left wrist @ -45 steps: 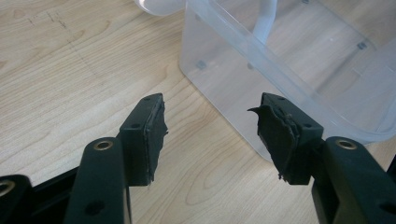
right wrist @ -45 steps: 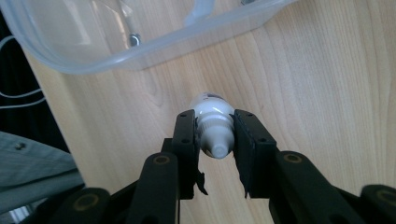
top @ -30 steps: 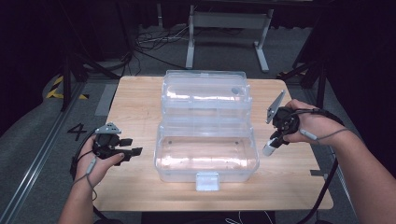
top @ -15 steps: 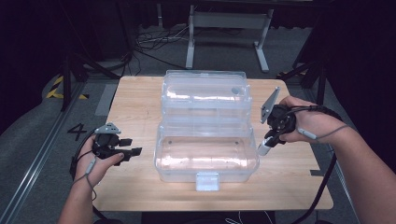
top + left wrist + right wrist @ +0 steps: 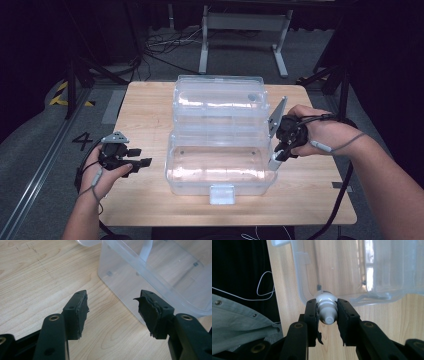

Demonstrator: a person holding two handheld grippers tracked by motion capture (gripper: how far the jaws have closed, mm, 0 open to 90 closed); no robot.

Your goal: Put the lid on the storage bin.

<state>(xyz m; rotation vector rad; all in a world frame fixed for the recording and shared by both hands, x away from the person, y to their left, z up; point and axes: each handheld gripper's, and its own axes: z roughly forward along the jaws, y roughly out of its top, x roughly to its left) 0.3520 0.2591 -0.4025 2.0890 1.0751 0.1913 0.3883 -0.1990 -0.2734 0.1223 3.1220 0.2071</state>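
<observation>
Your right gripper [image 5: 327, 315] holds a small white plastic tube [image 5: 326, 306] clamped between its two black pads, cap end pointing back toward the camera, and the tube hangs just over the right rim of the clear plastic storage box [image 5: 220, 167] on the light wooden table [image 5: 145, 125]. Your left gripper [image 5: 112, 311] hovers with its jaws spread wide and nothing between them, near the box's left end.
</observation>
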